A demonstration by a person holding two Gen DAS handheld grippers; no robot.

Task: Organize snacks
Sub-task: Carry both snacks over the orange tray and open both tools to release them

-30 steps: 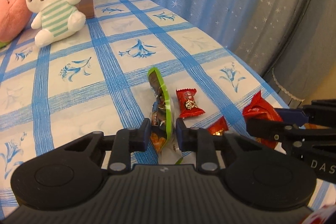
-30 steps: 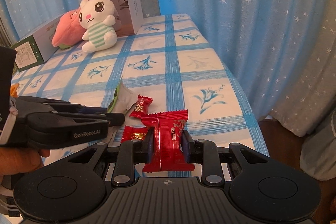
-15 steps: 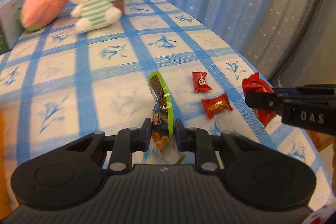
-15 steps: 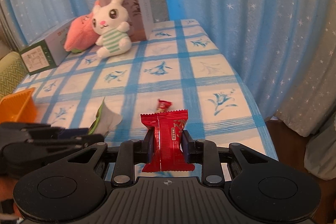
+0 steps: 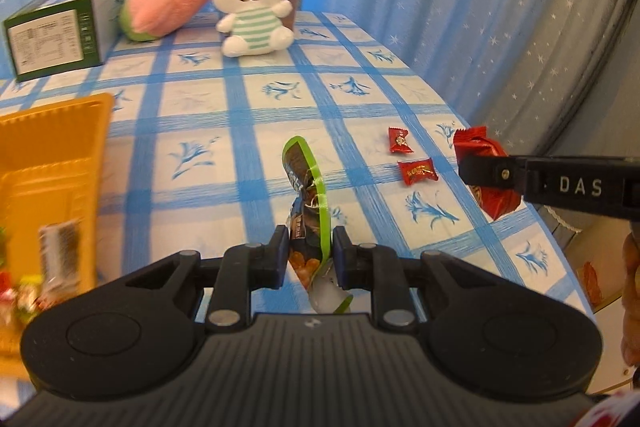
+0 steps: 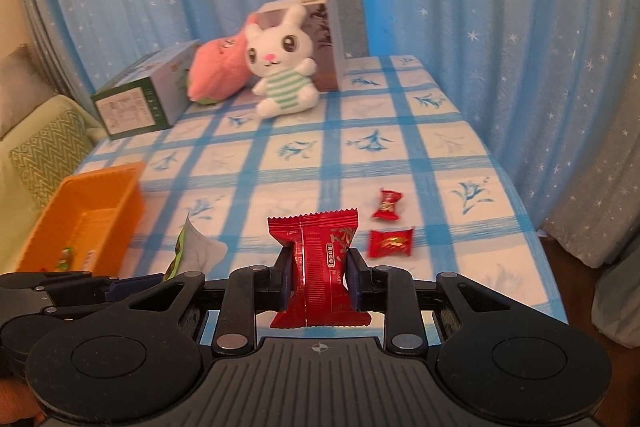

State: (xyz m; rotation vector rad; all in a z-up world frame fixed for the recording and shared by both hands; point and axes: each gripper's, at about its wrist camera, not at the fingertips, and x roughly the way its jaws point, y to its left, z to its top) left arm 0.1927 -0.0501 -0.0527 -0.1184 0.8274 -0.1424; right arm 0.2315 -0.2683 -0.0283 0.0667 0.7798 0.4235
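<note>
Orange bin (image 6: 100, 203): few snacks (image 6: 66, 257) inside.

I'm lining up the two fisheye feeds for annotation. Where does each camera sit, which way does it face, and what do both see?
Left wrist: on the left gripper, looking down its fingers across the table; it pinches a green snack packet; the right gripper's finger crosses at right.
Right wrist: on the right gripper, facing the same way; it clamps a red snack packet; the left gripper shows lower left.
Shared: the bunny plush, orange bin, two small red candies.
</note>
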